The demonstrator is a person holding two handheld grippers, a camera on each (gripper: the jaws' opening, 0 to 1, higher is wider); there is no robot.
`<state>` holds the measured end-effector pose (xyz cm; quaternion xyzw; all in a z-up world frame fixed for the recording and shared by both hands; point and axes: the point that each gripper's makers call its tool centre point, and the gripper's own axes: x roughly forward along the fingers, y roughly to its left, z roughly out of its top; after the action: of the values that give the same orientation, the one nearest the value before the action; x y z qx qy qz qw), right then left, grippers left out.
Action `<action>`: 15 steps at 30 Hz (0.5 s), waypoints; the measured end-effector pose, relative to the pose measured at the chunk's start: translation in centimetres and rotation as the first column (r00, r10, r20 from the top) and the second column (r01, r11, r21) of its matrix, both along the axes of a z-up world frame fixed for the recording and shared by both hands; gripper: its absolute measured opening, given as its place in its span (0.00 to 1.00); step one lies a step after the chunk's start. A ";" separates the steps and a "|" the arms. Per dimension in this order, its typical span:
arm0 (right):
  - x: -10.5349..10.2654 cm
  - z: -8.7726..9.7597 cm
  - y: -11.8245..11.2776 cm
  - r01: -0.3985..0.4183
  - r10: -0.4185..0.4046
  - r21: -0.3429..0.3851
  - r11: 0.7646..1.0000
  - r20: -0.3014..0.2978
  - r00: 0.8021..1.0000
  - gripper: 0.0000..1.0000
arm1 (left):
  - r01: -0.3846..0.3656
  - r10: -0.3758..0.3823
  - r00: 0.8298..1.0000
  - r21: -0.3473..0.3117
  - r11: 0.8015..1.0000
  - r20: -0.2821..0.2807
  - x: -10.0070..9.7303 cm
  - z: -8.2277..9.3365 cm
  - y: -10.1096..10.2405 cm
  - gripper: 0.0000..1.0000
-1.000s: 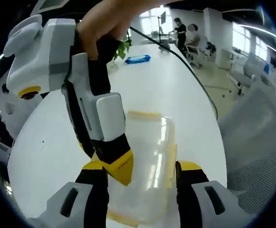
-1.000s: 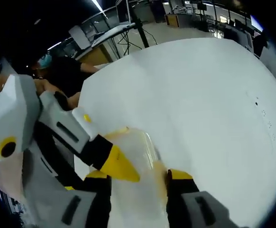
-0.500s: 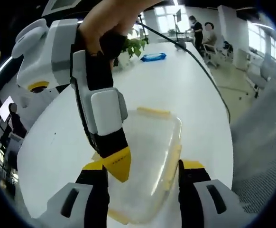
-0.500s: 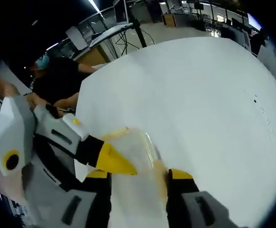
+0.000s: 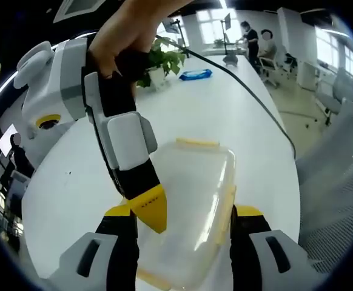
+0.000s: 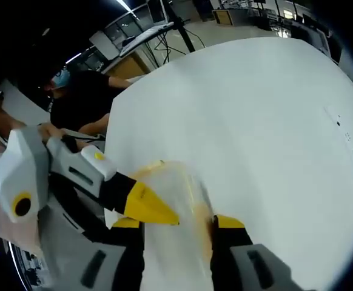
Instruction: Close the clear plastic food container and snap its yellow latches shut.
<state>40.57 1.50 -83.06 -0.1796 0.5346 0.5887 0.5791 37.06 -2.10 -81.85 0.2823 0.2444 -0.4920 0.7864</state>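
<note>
1. In the left gripper view, my left tool (image 5: 182, 221) was spread wide at the bottom of the frame, its jaws on either side of the clear container (image 5: 191, 212) on the white table (image 5: 225, 103).
2. My right tool (image 5: 149, 206) came in from the upper left, its yellow tip over the container's left edge.
3. A yellow latch (image 5: 196, 143) lay at the container's far end.
4. In the right gripper view, my right tool (image 6: 176, 223) was released, jaws astride the container (image 6: 173, 200) at lower centre.
</note>
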 end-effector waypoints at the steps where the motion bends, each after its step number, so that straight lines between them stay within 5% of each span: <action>1: 0.0 0.0 0.0 0.001 -0.001 0.010 1.000 -0.007 1.000 0.40 | 0.004 -0.004 1.000 -0.001 1.000 0.001 0.0 0.0 0.0 0.58; 6: -0.2 -0.1 0.3 0.013 -0.009 0.054 0.998 -0.072 0.997 0.40 | 0.023 -0.023 1.000 -0.010 1.000 -0.003 0.1 0.0 -0.2 0.59; 8: 0.0 -0.3 0.2 0.077 -0.071 0.068 0.995 -0.087 0.994 0.41 | 0.025 -0.025 1.000 -0.008 1.000 -0.015 -0.3 0.2 -0.1 0.60; 15: -0.2 -0.2 0.3 0.081 -0.077 0.095 0.992 -0.046 0.996 0.43 | 0.032 -0.032 0.999 -0.005 0.999 -0.020 -0.2 0.1 -0.1 0.60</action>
<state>40.40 1.77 -83.24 -0.1177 0.5243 0.5942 0.5984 36.85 -2.16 -81.79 0.2791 0.2466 -0.5079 0.7768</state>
